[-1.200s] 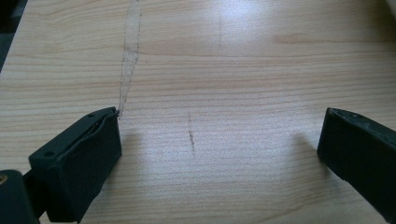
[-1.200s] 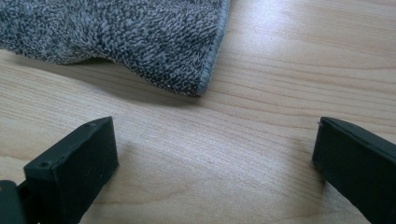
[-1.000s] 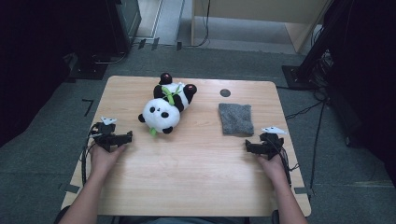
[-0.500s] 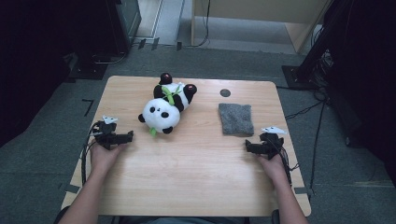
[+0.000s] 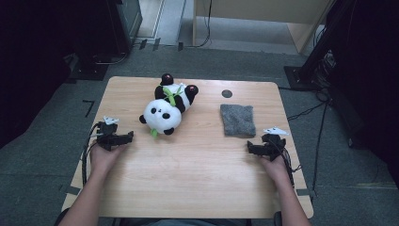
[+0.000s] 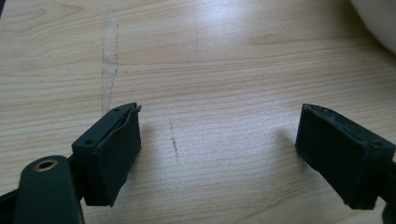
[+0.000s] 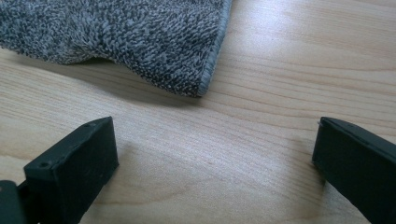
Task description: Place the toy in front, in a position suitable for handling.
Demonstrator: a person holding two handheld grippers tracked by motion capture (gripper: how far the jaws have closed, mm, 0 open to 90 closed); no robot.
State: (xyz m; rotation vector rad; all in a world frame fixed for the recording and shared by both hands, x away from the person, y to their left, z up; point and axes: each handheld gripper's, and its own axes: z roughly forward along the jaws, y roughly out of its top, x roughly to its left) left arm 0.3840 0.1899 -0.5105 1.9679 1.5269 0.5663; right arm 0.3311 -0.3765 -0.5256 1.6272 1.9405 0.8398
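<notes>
Grippers rest low at either side of the wooden table (image 5: 197, 174), each in a hand. From above, the left gripper (image 5: 126, 137) lies near the panda plush (image 5: 167, 106), the right gripper (image 5: 251, 149) just below the grey cloth (image 5: 238, 119). Its own view shows wide-parted jaws over bare wood, the cloth's hemmed corner (image 7: 205, 70) just ahead, untouched. The left gripper's jaws also stand apart, empty; a white curve at top right is probably the plush (image 6: 378, 21). No writing is legible.
</notes>
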